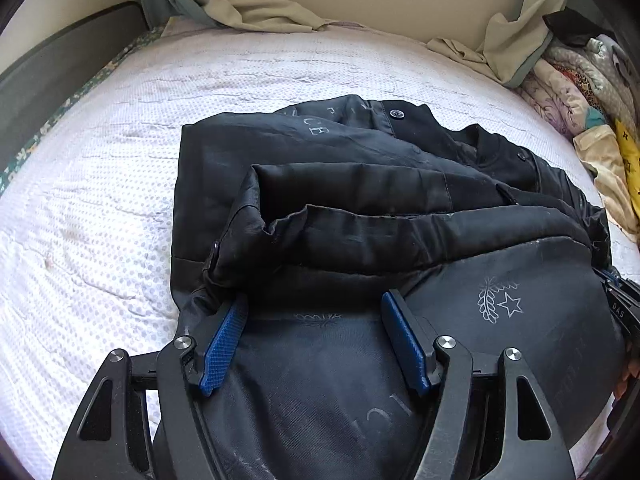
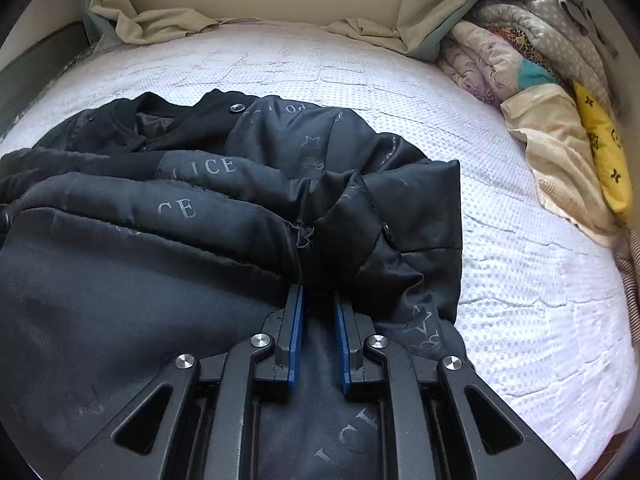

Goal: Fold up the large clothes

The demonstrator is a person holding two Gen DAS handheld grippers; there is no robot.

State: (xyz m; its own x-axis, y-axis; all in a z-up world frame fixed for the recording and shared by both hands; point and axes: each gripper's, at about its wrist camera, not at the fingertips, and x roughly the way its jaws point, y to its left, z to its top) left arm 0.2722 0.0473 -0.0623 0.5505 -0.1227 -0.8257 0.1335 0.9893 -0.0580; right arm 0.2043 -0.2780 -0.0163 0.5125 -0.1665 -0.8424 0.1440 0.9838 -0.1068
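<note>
A black jacket with grey printed letters and a star emblem lies bunched on a white dotted bed cover. Its collar and snaps face the far side. My left gripper is open wide, its blue pads resting on the jacket's near fabric below a folded sleeve. In the right wrist view the same jacket fills the left and middle. My right gripper is partly closed with a narrow gap, and a bunched fold of jacket fabric sits at its tips. Whether it pinches that fabric is unclear.
The bed cover stretches right of the jacket. A pile of folded quilts and a yellow printed bag lies at the right edge. Beige sheets hang along the far wall. A dark bed frame is at the left.
</note>
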